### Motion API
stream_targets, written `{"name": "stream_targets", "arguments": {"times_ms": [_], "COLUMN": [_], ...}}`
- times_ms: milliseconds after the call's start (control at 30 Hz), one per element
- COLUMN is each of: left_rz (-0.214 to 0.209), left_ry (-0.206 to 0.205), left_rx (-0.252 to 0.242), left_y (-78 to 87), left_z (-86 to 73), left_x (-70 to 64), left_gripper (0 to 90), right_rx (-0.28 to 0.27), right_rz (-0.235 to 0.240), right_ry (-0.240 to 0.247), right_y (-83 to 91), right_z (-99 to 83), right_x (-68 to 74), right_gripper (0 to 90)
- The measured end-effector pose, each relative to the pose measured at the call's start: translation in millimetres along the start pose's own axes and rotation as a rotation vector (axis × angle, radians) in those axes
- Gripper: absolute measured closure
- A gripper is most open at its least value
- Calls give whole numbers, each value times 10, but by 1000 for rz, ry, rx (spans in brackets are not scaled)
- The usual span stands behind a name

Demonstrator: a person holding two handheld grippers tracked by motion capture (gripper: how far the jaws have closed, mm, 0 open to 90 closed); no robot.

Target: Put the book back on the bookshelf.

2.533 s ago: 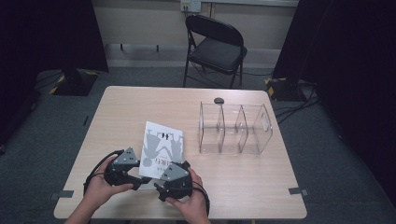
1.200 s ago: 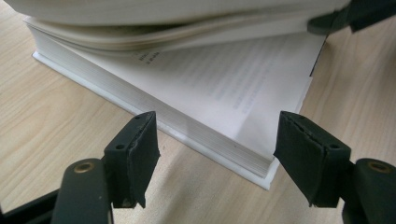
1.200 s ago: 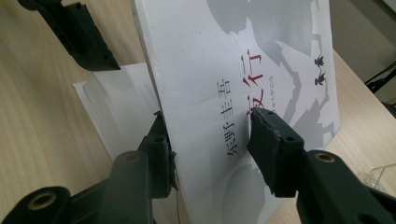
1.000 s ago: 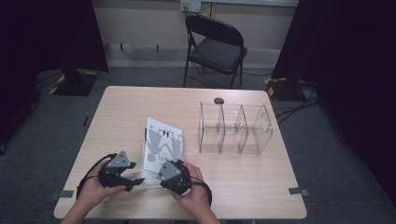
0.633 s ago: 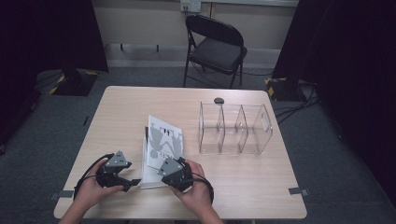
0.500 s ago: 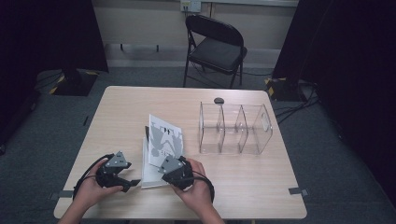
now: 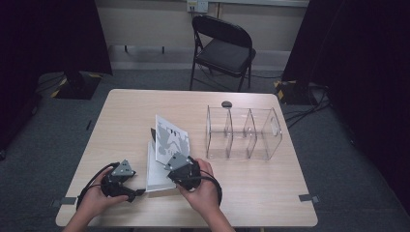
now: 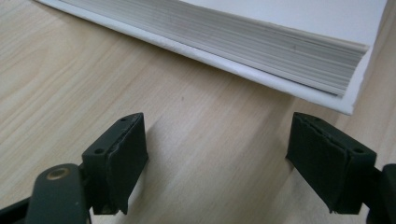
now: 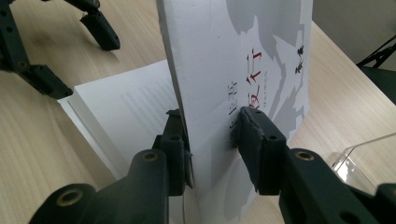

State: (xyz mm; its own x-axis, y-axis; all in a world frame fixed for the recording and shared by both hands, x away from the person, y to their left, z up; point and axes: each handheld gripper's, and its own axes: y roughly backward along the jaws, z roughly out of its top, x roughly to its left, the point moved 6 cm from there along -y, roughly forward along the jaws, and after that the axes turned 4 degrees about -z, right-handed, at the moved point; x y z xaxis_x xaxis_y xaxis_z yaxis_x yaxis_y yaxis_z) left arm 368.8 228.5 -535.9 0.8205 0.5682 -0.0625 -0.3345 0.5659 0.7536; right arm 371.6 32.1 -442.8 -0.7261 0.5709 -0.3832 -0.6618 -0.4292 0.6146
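White paper book (image 7: 162, 159) lying near the front edge of the wooden table (image 7: 116, 121), front cover (image 9: 243, 70) lifted up and standing almost straight. Right gripper (image 9: 212, 140) pinched shut on that cover, one jaw on the inside, one on the printed side. Left gripper (image 8: 217, 154) wide apart, holding nothing, low on the table just beside the corner of the page block (image 8: 261, 51), not touching it. Could go wrong in a few ways: pulling the cover too far back, bending or tearing it at the spine. Could slip out too, with only thin card between the jaws, and flop shut. With nothing pressing the pages down, whole book likely to slide or tip toward the right hand (image 7: 205, 191). Clear plastic box (image 7: 243, 134) with three parts close by on the right, easy to bump with a swinging cover.
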Motion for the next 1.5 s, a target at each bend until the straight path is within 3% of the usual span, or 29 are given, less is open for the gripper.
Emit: {"name": "stream_targets", "arguments": {"times_ms": [367, 467, 733, 933, 1133, 1500], "left_rz": [10, 10, 23, 7, 50, 99], "left_ry": [0, 4, 7, -17, -76, -126], "left_rx": [-43, -77, -84, -87, -86, -117], "left_y": [-108, -145, -186, -215, -162, -60], "left_z": [93, 113, 159, 193, 248, 353], "left_x": [41, 40, 38, -12, -50, -76], "left_gripper": [161, 160, 165, 172, 198, 221], "right_rx": [30, 31, 40, 29, 37, 46], "right_rz": [-1, 0, 6, 9, 10, 7], "right_ry": [-6, 2, -18, -7, 14, 38], "right_y": [24, 25, 53, 112, 119, 121], "right_z": [121, 137, 138, 165, 179, 226], "right_x": [-104, -113, -138, -115, -88, -91], "right_gripper": [655, 657, 662, 666, 666, 663]}}
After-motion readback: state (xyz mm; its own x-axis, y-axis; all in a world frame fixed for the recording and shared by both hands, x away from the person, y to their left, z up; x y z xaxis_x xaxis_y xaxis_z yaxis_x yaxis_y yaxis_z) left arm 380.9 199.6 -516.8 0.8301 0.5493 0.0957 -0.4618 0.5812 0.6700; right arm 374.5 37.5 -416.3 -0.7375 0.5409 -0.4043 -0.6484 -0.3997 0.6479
